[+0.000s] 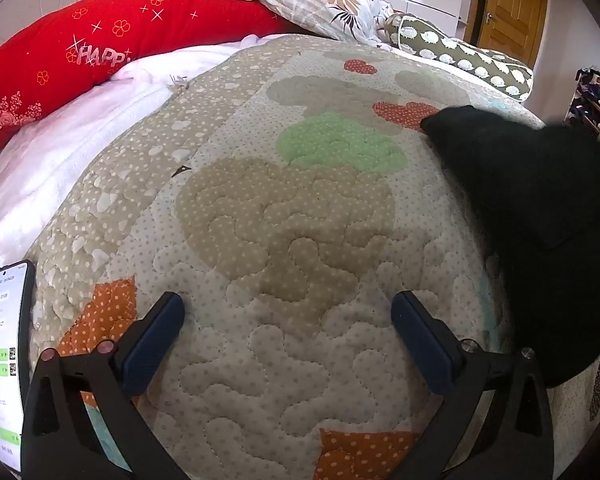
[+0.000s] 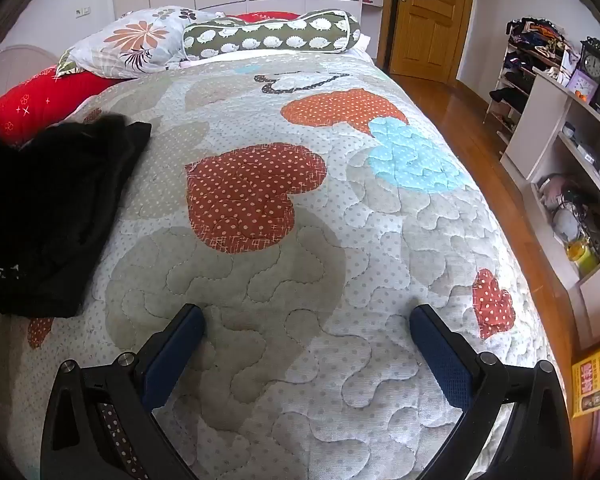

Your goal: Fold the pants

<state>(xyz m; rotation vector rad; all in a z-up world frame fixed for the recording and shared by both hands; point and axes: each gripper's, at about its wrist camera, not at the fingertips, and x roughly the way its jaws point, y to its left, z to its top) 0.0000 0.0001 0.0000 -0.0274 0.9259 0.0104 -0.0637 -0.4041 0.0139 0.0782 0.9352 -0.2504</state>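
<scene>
The black pants [image 1: 540, 216] lie bunched on the quilt [image 1: 284, 240] covering the bed, at the right edge of the left wrist view and the left edge of the right wrist view, between the two grippers. The left gripper [image 1: 288, 312] hangs above bare quilt, jaws spread wide, nothing between them. The right gripper [image 2: 306, 324] likewise: jaws wide apart, empty. A phone [image 1: 4, 352] lies at far left.

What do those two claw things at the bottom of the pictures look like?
The left gripper and right gripper match: black plastic arms with triangular cut-outs and silver bolt heads, each ending in two flat, dark-blue textured pads. No cables, markings or sleeves show.
</scene>
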